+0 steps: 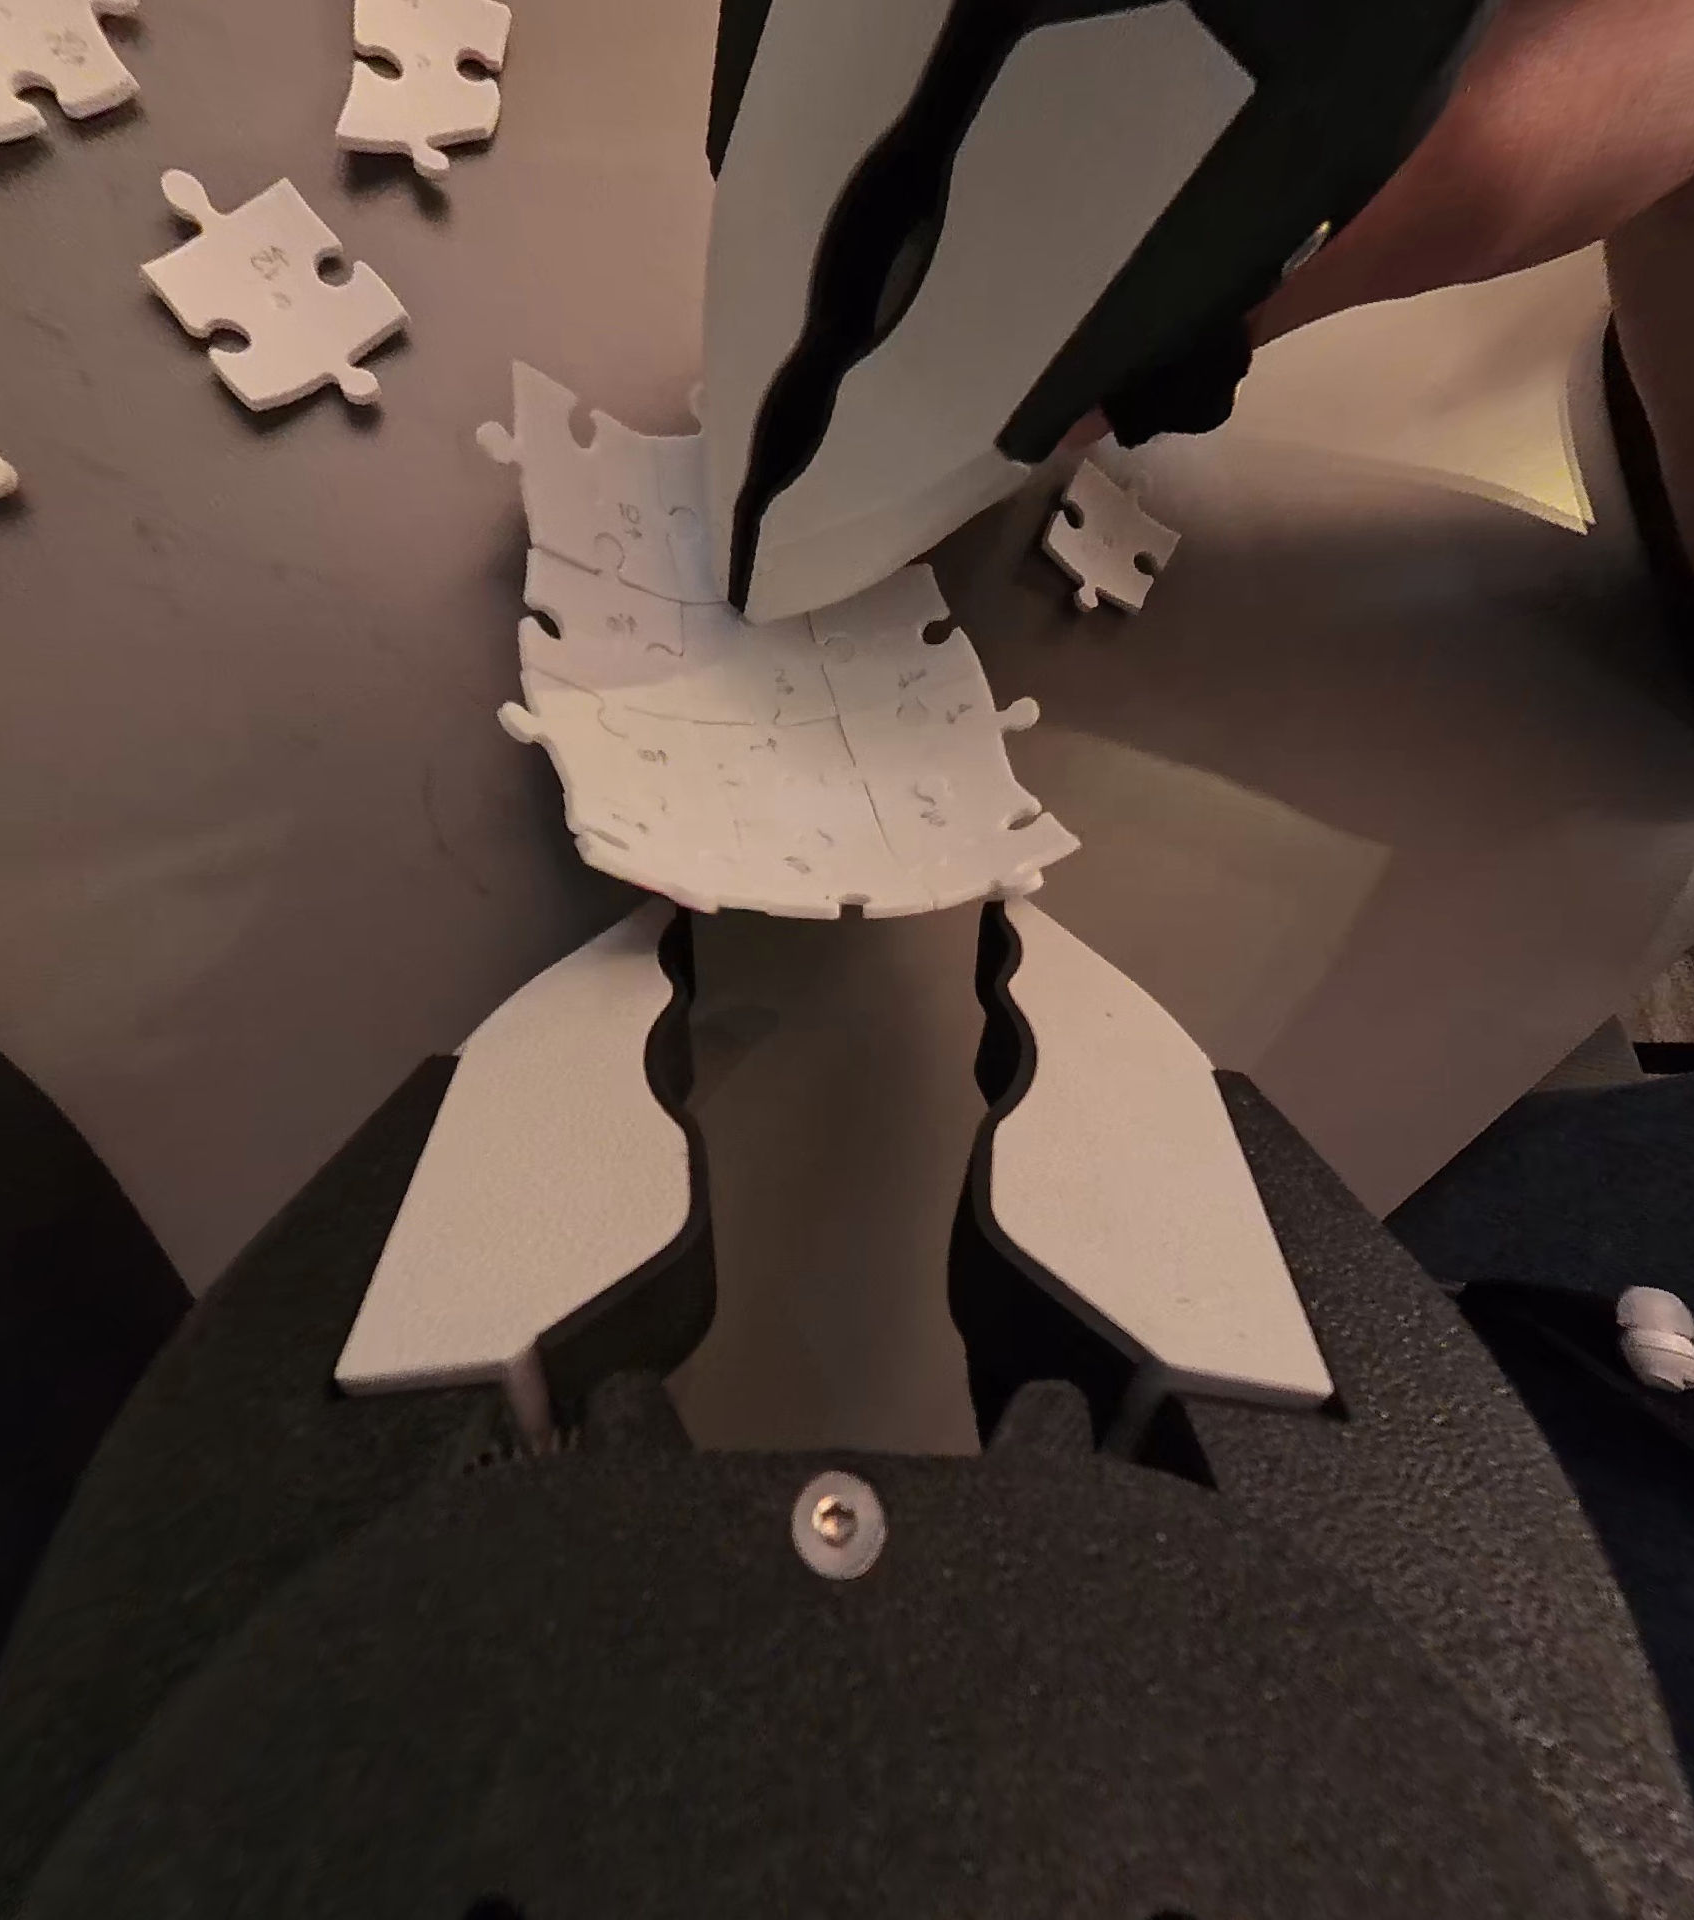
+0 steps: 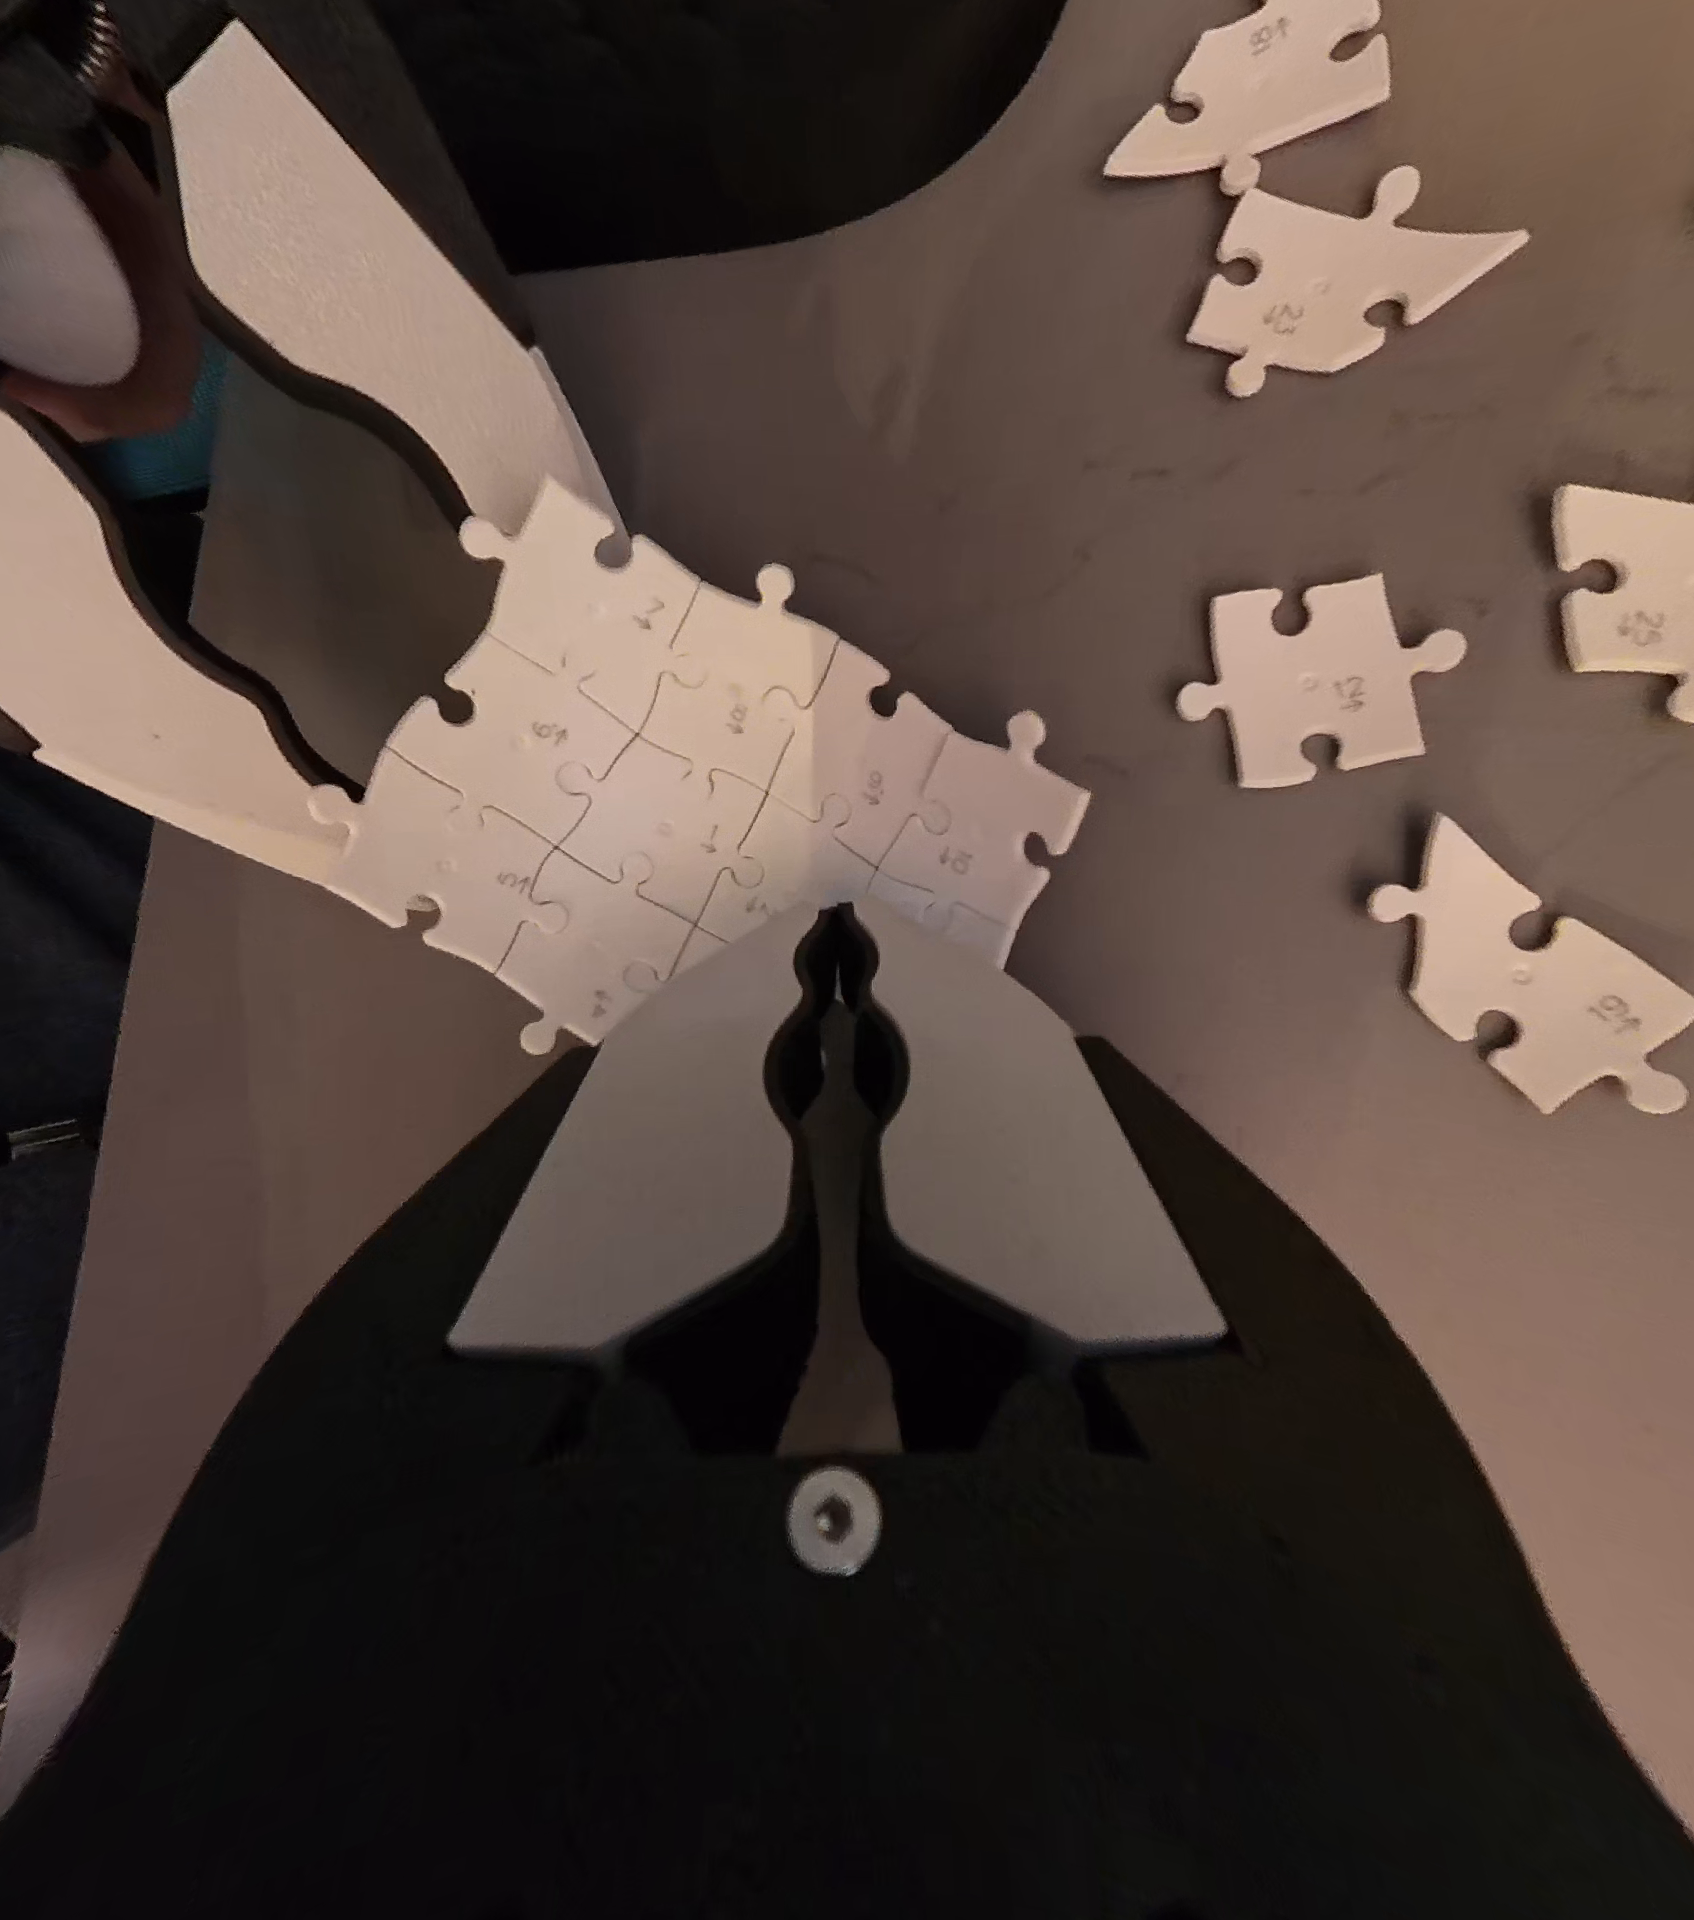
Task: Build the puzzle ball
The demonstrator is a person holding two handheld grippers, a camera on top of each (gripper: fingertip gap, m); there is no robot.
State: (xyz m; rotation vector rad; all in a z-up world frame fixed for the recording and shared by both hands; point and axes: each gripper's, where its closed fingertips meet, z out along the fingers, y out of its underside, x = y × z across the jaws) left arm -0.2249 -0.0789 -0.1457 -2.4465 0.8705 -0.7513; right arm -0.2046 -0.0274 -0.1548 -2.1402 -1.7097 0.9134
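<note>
I see the assembled puzzle section, a curved sheet of interlocked white pieces, resting on the grey surface between my two grippers.

My left gripper is spread wide. Its fingertips sit at the near edge of the section, one toward each corner, with nothing held between them. In the right wrist view the same gripper meets the section's far-left edge, both fingers parted.

My right gripper is closed to a narrow slit, fingertips together, its tip at the edge of the section. I cannot tell whether a thin edge of a piece is pinched there. In the left wrist view this gripper comes down from above and its tip touches the section's upper face.

Loose pieces lie scattered on the surface, well apart from the section. One small piece lies just beside the right gripper.
</note>
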